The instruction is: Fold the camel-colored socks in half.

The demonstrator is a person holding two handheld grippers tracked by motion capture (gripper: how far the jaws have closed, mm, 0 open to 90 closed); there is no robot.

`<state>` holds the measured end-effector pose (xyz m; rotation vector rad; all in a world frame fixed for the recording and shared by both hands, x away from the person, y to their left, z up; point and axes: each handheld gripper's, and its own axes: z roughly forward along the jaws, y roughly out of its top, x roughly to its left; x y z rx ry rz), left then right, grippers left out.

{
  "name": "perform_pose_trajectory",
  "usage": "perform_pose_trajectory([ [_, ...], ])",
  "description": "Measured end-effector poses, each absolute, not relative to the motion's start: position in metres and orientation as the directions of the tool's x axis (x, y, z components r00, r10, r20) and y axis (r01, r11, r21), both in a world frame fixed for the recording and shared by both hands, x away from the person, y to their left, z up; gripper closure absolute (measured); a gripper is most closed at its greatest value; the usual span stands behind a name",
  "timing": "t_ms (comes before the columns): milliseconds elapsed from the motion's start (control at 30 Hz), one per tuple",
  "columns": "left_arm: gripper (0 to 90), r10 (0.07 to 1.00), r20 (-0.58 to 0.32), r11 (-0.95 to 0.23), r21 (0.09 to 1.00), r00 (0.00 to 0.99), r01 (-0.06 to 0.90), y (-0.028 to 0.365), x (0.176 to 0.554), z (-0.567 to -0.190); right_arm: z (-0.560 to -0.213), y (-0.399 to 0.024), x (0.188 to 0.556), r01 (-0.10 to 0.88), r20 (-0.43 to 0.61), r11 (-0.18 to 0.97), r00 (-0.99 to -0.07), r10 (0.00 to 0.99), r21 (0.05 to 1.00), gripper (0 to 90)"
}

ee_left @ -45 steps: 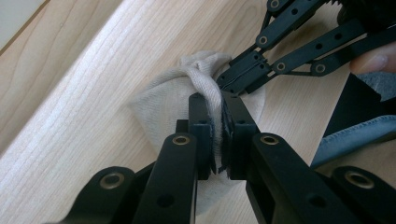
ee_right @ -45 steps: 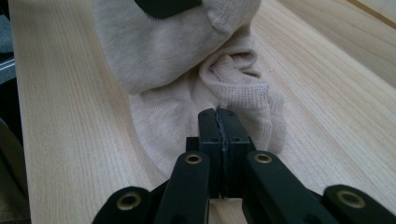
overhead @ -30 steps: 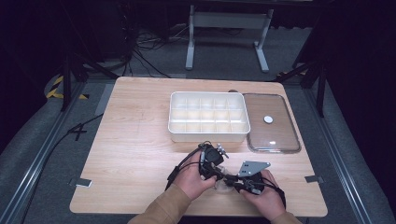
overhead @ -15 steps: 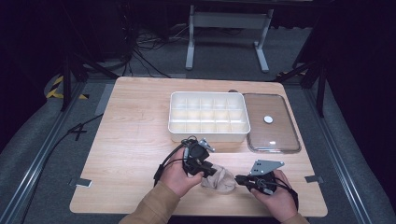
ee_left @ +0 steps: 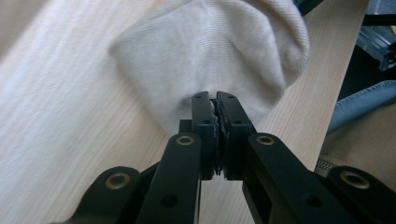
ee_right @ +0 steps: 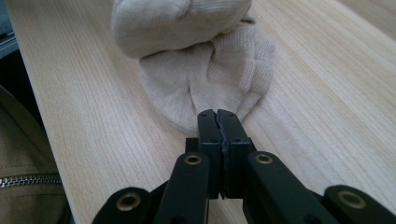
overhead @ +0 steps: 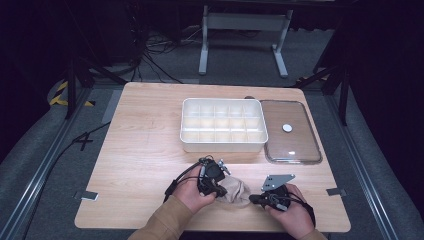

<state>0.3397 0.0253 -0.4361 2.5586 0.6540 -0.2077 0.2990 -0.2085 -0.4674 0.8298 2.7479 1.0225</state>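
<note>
A beige sock (overhead: 236, 190) lies bunched near the front edge of the wooden table (overhead: 145, 150), between my two hands. My left gripper (overhead: 221, 192) lies at its left end. Its jaws have just been closing, and in the left gripper view they (ee_left: 215, 100) meet on the fabric of the sock (ee_left: 210, 51). My right gripper (overhead: 253, 199) points in from the right, a grey plate on top. Its jaws have also just been closing, and in the right gripper view they (ee_right: 217, 116) pinch the hem of the sock (ee_right: 210, 79).
A white tray with several compartments (overhead: 222, 146) stands behind the hands in the middle of the table. A clear lid (overhead: 295, 145) with a white knob lies flat to its right. The table's front edge runs just below the hands.
The hands, close together a second ago, have drawn apart with the sock showing between them. The left gripper has come down at the sock's left end.
</note>
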Motion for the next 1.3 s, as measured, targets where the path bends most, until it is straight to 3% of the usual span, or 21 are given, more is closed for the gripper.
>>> perform_pose_trajectory([
  [467,84.7,0.392,-0.252,-0.749,0.470,0.885,0.466,0.009,0.333,-0.443,-0.465,-0.210,0.300,0.451,0.096,0.617,-0.848,0.521,0.645,89.8],
  [667,83.1,0.402,-0.259,-0.721,0.501,0.878,0.478,0.023,0.333,-0.433,-0.445,-0.216,0.298,0.435,0.087,0.573,-0.841,0.534,0.695,89.7],
  [967,83.0,0.482,-0.248,-0.674,0.507,0.840,0.537,0.060,0.337,-0.427,-0.419,-0.182,0.297,0.355,0.097,0.490,-0.874,0.477,0.796,89.5],
  [1300,83.5,0.492,-0.241,-0.674,0.502,0.836,0.542,0.066,0.336,-0.429,-0.441,-0.172,0.300,0.388,0.096,0.548,-0.869,0.485,0.741,88.7],
])
